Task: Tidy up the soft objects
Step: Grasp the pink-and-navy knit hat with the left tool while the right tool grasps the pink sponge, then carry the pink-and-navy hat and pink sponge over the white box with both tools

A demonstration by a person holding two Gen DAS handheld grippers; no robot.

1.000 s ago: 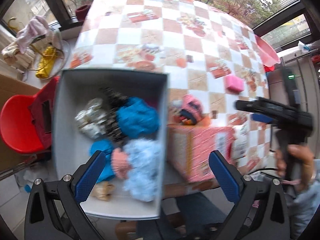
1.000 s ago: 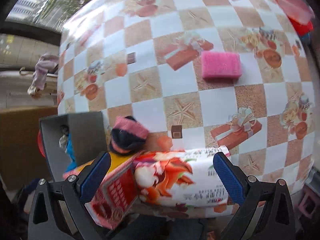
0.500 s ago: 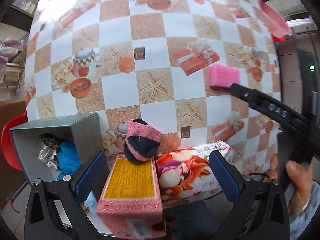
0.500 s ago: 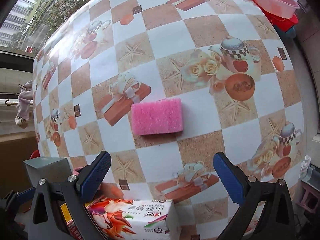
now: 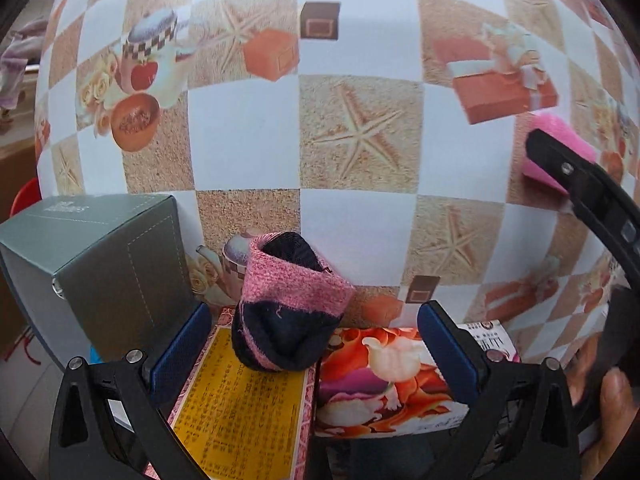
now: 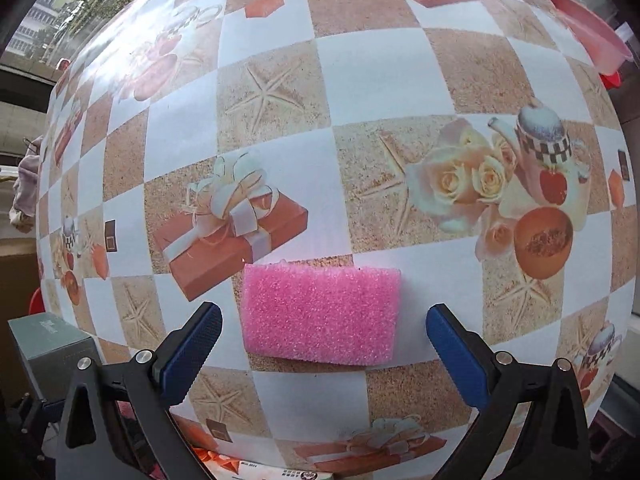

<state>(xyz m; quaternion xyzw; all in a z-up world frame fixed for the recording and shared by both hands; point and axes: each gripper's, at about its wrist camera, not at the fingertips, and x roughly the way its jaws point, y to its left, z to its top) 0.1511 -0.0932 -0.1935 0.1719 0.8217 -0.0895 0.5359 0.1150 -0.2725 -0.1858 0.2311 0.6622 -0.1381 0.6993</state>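
A rolled pink and navy sock [image 5: 286, 300] rests on top of a pink box with a yellow label [image 5: 240, 404]. My left gripper [image 5: 314, 344] is open, its blue pads on either side of the sock, not touching it. A pink sponge [image 6: 322, 314] lies flat on the patterned tablecloth. My right gripper [image 6: 324, 346] is open with the sponge lying between its pads. The sponge also shows at the right edge of the left wrist view [image 5: 560, 148], partly behind the right gripper's arm. A grey box [image 5: 100, 264] stands left of the sock; its inside is hidden.
A flowered tissue pack [image 5: 384, 380] lies beside the yellow-label box near the table's front edge. The grey box shows in the right wrist view [image 6: 48, 348] at lower left. A pink basin [image 6: 588, 28] sits at the far right. The checked tablecloth [image 6: 380, 76] stretches beyond.
My left gripper has swung from above the grey box of soft things to the sock and closed in on it. My right gripper has moved forward from the tissue pack to the pink sponge.
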